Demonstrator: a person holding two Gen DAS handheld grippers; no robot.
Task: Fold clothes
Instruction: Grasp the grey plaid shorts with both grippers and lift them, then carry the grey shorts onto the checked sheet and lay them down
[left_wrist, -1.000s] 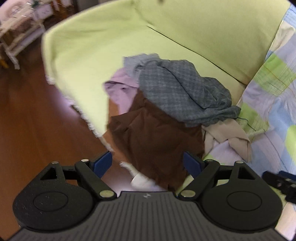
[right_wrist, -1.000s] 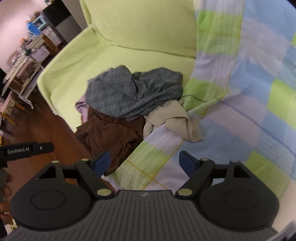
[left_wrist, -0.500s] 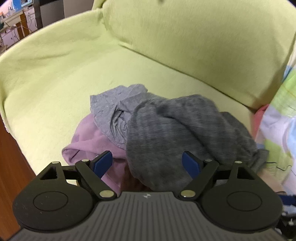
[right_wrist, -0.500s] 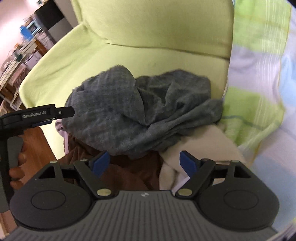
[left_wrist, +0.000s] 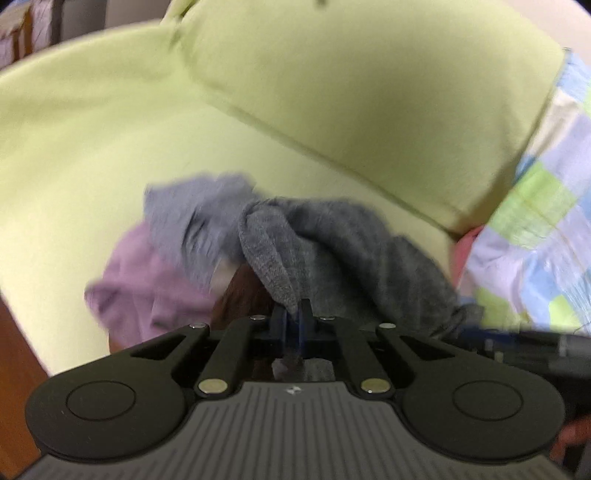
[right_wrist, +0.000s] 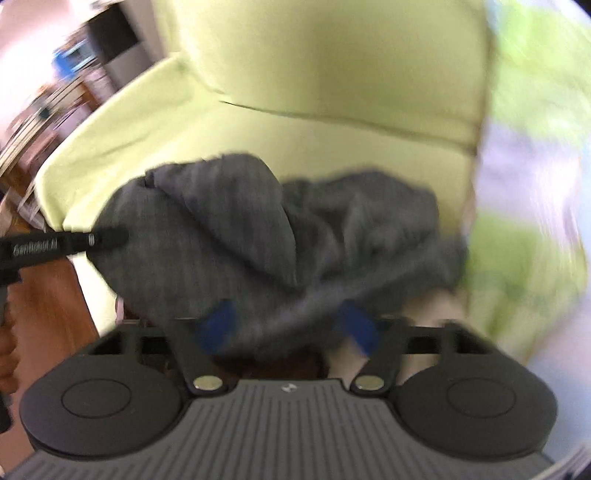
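A crumpled grey garment (left_wrist: 351, 251) lies on top of a pile of clothes on the green sofa seat (left_wrist: 92, 155). My left gripper (left_wrist: 294, 314) is shut on a fold of the grey garment's near edge. In the right wrist view the grey garment (right_wrist: 258, 243) fills the middle. My right gripper (right_wrist: 286, 326) is open, its blue pads on either side of the garment's lower edge. The left gripper's body (right_wrist: 55, 245) shows at the left edge of the right wrist view. A lilac garment (left_wrist: 147, 280) and a brown one (left_wrist: 243, 291) lie under the grey one.
The sofa backrest (left_wrist: 351, 85) rises behind the pile. A checked blanket (left_wrist: 535, 229) covers the sofa's right side, also blurred in the right wrist view (right_wrist: 524, 221). A beige garment (right_wrist: 428, 306) peeks out at the pile's right. Wooden floor (left_wrist: 14, 350) lies left of the sofa.
My left gripper has closed on the grey garment's near fold. My right gripper has moved in closer, so the garment's edge now lies between its open pads.
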